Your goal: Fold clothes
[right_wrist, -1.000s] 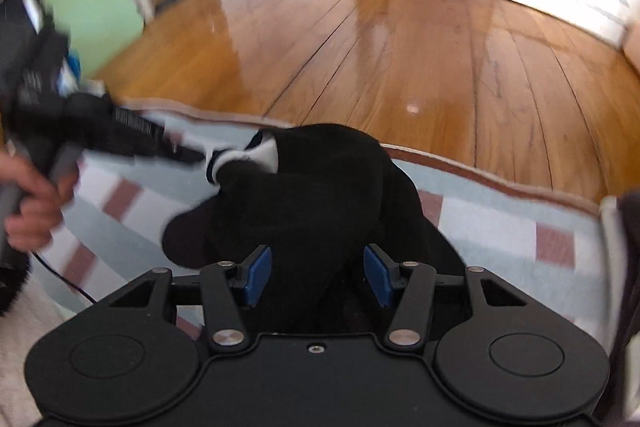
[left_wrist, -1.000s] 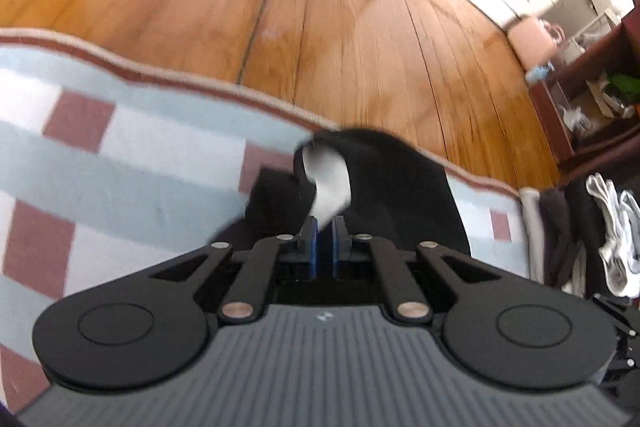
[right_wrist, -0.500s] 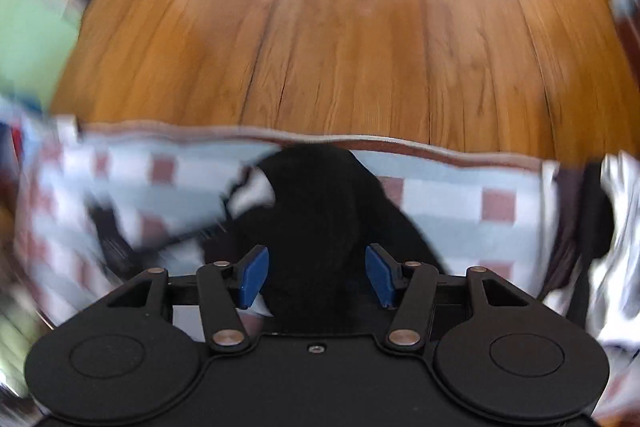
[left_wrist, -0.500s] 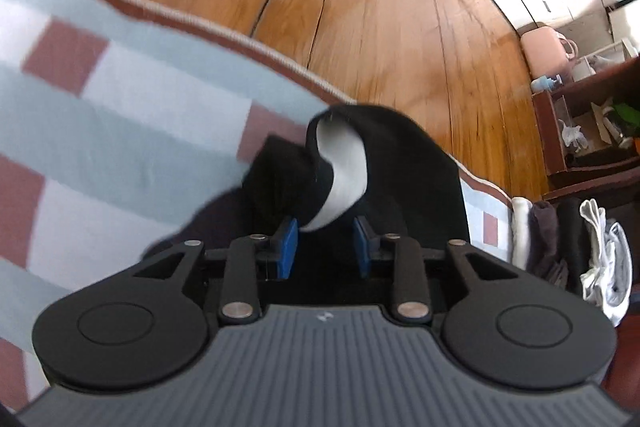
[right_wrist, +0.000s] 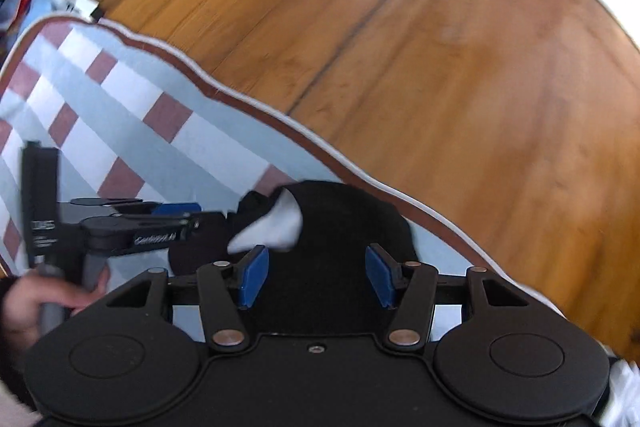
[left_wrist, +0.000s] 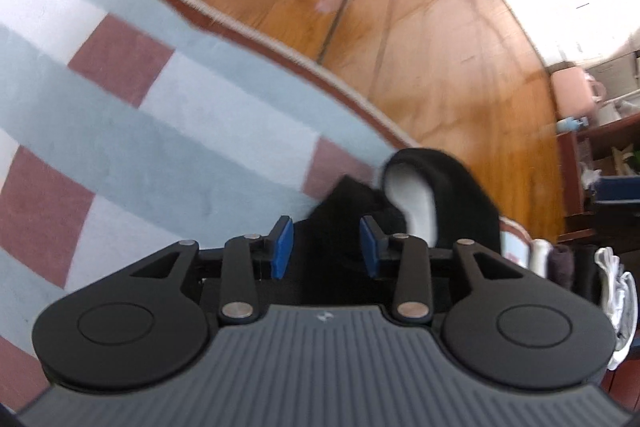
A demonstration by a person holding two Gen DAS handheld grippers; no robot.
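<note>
— Wooden floor (left_wrist: pixel 400 27) behind, with a checked rug (left_wrist: pixel 160 147) spread over it from the left. Anything on the rug?

— Starting left: left gripper (left_wrist: pixel 326 239), fingers wide apart, holding nothing. No longer clamped on the white lining (left_wrist: pixel 412 195) as a second ago; now released and drawn back a little.

— And the black garment (left_wrist: pixel 460 203)?

— Lies bunched near the rug's far edge, just ahead and to the right of those fingers, white lining curled up and showing. Looks dropped rather than laid flat.

— Further right?

— Right gripper (right_wrist: pixel 316 267), fingers wide as well and empty, hovering just short of the garment's near side. Same as a second ago: open throughout. Beyond that, at the far right of the left view, a pile of other clothes (left_wrist: pixel 612 279) past the rug's end.

— Meaning for the fold?

— Probably a release between grips, not a finished fold: still a lump, with no clean edges. Likely calls for a fresh pinch on a hem or corner with both grippers, then spreading flat. Some risk of catching several layers at once, being soft and heaped.
</note>
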